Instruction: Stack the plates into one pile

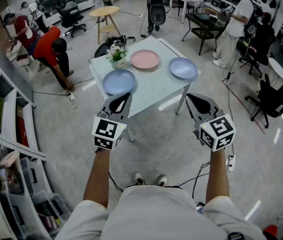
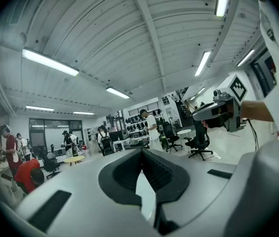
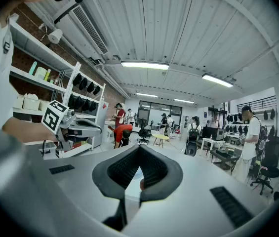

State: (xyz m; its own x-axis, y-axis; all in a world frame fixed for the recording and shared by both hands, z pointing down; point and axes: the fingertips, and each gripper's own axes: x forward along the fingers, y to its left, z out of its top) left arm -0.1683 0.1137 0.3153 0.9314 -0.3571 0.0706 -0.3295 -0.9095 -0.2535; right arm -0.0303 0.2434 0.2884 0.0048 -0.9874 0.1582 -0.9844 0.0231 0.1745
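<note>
Three plates lie apart on a pale square table (image 1: 156, 91) in the head view: a blue plate (image 1: 118, 81) at the front left, a pink plate (image 1: 145, 59) at the back middle, and a second blue plate (image 1: 183, 68) at the right. My left gripper (image 1: 125, 97) and right gripper (image 1: 191, 98) hover side by side short of the table's near edge, both pointing toward it. Both are shut and hold nothing. In the left gripper view its jaws (image 2: 141, 153) are pressed together; the right gripper view shows the same for its jaws (image 3: 139, 150).
A small pot of flowers (image 1: 117, 56) stands on the table's back left corner. Shelving (image 1: 6, 124) lines the left side. A person in red (image 1: 48, 46) bends over near cables on the floor. A round yellow table (image 1: 104, 11) and office chairs stand behind.
</note>
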